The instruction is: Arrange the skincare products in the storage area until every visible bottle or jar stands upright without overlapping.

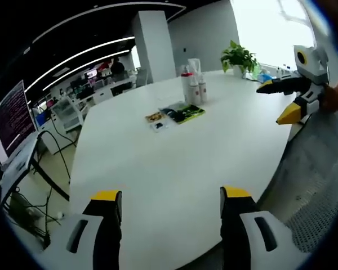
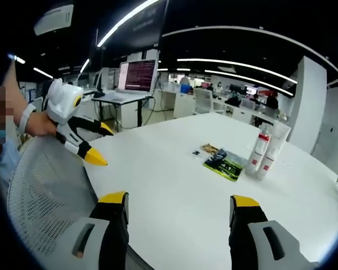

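Nearest the camera in the left gripper view, the left gripper [image 1: 170,209] had its yellow-tipped jaws spread wide over the bare near edge of the white table [image 1: 158,169], pinching nothing. The right gripper [image 2: 179,212] was likewise spread and empty above the table's near side, with the mesh back of an office chair [image 2: 45,191] just beside it on the left. The skincare products [image 1: 192,84] stood as a small cluster at the far side of the table, well apart from both grippers: a white tube [image 2: 276,138] and what looked like two or three red-capped bottles [image 2: 260,147], all seemingly upright and pressed close together, though at that range it was hard to tell whether any leaned or overlapped. Near them lay flat a dark green packet [image 2: 224,162] and a smaller sachet [image 1: 155,118]. A potted plant [image 1: 238,57] sat further off, and a monitor [image 2: 137,75] stood on a desk beyond. Judged from this, the task had scarcely begun: nothing was gripped, and both grippers had yet to reach the cluster to space out the bottles.
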### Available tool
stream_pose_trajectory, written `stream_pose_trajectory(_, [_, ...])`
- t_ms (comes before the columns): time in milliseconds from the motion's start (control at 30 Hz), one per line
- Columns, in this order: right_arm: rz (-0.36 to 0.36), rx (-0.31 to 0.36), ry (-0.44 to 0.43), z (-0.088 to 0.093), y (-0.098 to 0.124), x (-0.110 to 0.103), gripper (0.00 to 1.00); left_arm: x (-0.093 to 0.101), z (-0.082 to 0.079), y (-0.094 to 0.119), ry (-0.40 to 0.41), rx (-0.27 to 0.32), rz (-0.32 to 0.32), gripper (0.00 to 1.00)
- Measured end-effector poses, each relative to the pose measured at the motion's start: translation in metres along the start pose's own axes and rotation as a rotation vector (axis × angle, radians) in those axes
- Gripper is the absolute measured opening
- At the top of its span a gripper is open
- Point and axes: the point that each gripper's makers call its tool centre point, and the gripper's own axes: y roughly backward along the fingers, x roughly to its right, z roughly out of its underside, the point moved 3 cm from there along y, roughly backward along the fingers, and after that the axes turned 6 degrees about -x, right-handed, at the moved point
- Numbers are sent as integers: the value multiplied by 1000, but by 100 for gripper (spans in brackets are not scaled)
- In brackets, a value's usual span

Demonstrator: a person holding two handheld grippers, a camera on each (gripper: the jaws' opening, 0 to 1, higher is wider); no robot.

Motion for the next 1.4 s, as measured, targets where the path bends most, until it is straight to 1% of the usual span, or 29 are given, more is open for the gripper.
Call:
stream_pose_trajectory(100, [-3, -7, 1, 2, -1, 0, 73, 1, -4, 1, 27, 23, 1, 79])
stream_pose_trajectory(167, [0, -16, -10, 3, -2, 1, 75, 0, -8, 2, 66, 49, 12, 82])
stream_pose_trajectory(233, [10, -33, -16, 6, -5, 4, 79, 1, -11, 2, 115, 67, 29, 87])
stream_pose_trajectory(300, [25, -35, -32, 7, -5, 8, 84, 3, -16, 1, 154, 97, 48, 95])
stream_pose_trajectory(367, [46, -18, -59, 6, -3, 14, 88, 3, -16, 2, 141, 102, 50, 97])
stream_pose_trajectory(400, [59, -6, -69, 4, -3, 18, 91, 4, -18, 3, 136, 114, 49, 99])
stream_pose_trajectory(467, [83, 20, -96, 2, -2, 24, 100, 5, -20, 3, 130, 123, 54, 99])
stream_pose_trajectory(533, [100, 36, -104, 0, 1, 28, 99, 7, -22, 3, 118, 136, 63, 99])
stream_pose_trajectory(600, [109, 48, -134, -1, 3, 32, 99, 8, -24, 4, 110, 143, 66, 99])
stream_pose_trajectory(800, [125, 48, -121, -1, 3, 33, 99, 8, -23, 3, 85, 134, 55, 99])
stream_pose_trajectory(1000, [112, 35, -113, 0, 0, 30, 99, 6, -20, 2, 81, 120, 46, 99])
stream_pose_trajectory(1167, [82, 32, -103, -2, -1, 23, 99, 4, -21, 3, 87, 130, 46, 99])
stream_pose_trajectory(1233, [89, 32, -100, -2, -1, 24, 99, 4, -22, 4, 82, 135, 46, 99])
stream_pose_trajectory(1333, [105, 36, -131, -2, 0, 30, 99, 3, -22, 4, 85, 139, 45, 99])
stream_pose_trajectory(1400, [103, 38, -131, -3, 0, 29, 99, 3, -23, 5, 86, 143, 46, 99])
